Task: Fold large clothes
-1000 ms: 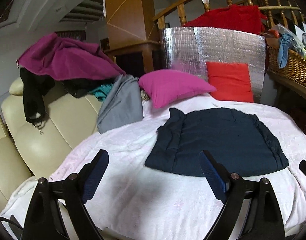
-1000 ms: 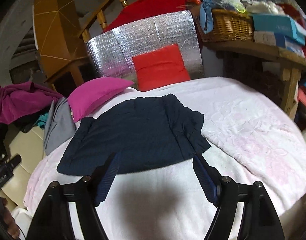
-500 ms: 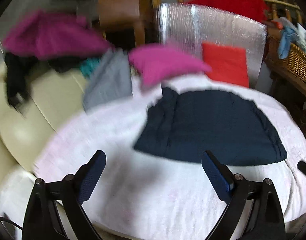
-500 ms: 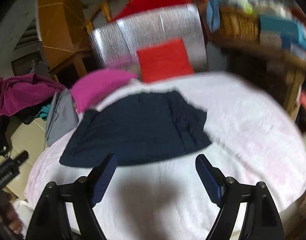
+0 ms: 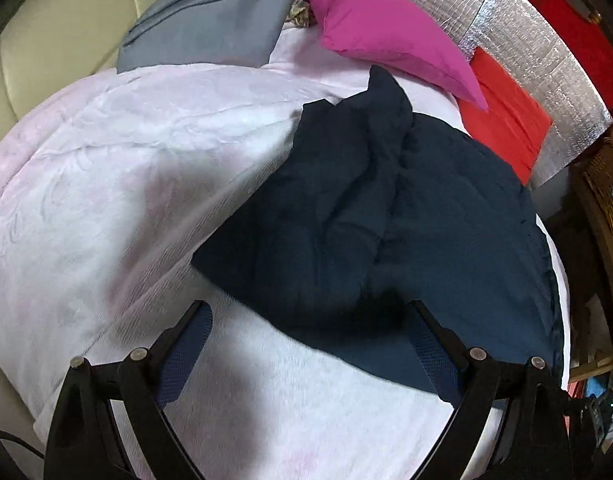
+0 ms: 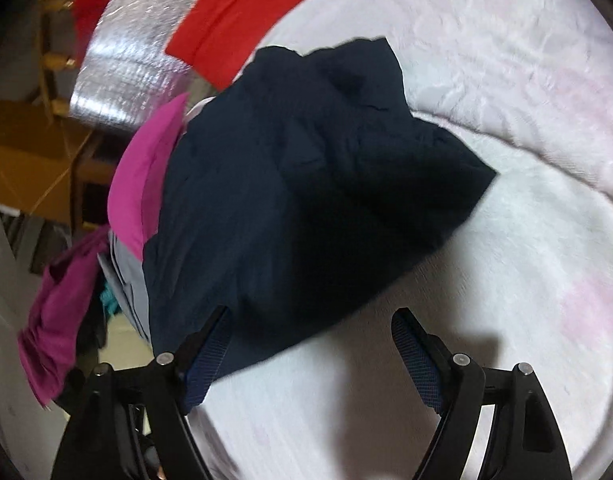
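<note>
On the pale pink blanket [image 5: 154,168] the navy garment [image 5: 406,216] lies partly folded, my left gripper [image 5: 306,344] and right gripper [image 6: 310,344] spread empty near its edge, so next I must pinch the hem.

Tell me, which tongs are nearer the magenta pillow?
Left, as far as I can judge. The left tongs are at the navy garment's near corner on the magenta pillow's side; the right tongs are at the opposite corner.

1. The left wrist view is looking steeply down along its fingers, close over the near left corner of the navy garment [image 5: 406,216].
2. The right wrist view is tilting, close over its right corner.
3. Both are sharing the garment and the pink pillow [image 5: 386,28].
</note>
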A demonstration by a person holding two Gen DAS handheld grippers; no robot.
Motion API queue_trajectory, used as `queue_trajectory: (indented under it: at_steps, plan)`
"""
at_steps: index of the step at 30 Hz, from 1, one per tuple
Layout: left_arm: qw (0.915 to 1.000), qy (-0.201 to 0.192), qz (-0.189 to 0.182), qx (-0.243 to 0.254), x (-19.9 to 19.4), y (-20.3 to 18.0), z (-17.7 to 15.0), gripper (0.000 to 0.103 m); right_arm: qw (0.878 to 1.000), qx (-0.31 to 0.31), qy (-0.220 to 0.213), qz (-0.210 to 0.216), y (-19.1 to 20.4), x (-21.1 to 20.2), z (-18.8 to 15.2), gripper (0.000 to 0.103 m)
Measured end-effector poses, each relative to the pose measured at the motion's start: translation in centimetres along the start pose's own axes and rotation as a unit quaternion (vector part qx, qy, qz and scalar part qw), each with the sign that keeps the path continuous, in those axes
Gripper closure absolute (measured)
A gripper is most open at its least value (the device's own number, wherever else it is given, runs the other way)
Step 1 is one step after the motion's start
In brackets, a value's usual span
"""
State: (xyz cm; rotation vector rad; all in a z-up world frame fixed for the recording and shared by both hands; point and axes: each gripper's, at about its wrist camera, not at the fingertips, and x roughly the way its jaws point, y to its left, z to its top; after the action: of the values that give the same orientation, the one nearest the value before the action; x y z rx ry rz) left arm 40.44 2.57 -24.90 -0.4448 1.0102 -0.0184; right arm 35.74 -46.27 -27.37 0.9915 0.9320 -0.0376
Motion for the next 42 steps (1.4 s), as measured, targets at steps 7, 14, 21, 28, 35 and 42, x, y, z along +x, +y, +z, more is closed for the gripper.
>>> queue_trajectory:
  at_steps: [7, 14, 21, 28, 35, 42]
  plan:
    - [0.9992, -0.001, -0.025, -0.03, 1.2, 1.1, 1.0, 0.018, 0.999, -0.011, -0.052, 0.0, 0.6, 1.2, 1.5, 0.022]
    - [0.9984, -0.04, -0.039, -0.013, 0.0, 0.6, 1.4, 0.062, 0.989, -0.08, -0.121, -0.042, 3.6, 0.3, 1.3, 0.062]
    - [0.9988, -0.014, -0.038, -0.029, 0.9, 1.6, 1.5, 0.04, 0.985, -0.097, -0.121, -0.073, 3.8, 1.0, 0.8, 0.066]
    - [0.9991, -0.007, -0.012, -0.04, 0.5, 2.8, 1.1, 0.02, 0.993, -0.054, -0.101, -0.039, 1.6, -1.4, 0.3, 0.059]
    - [0.998, -0.01, -0.031, -0.054, 1.1, 2.2, 1.6, 0.019, 0.994, 0.012, -0.106, -0.014, -1.1, -2.9, 1.4, 0.038]
    - [0.9957, -0.023, -0.047, -0.076, 2.2, 0.5, 1.5, 0.018, 0.996, 0.043, -0.073, 0.04, -1.7, -0.1, 3.1, 0.037]
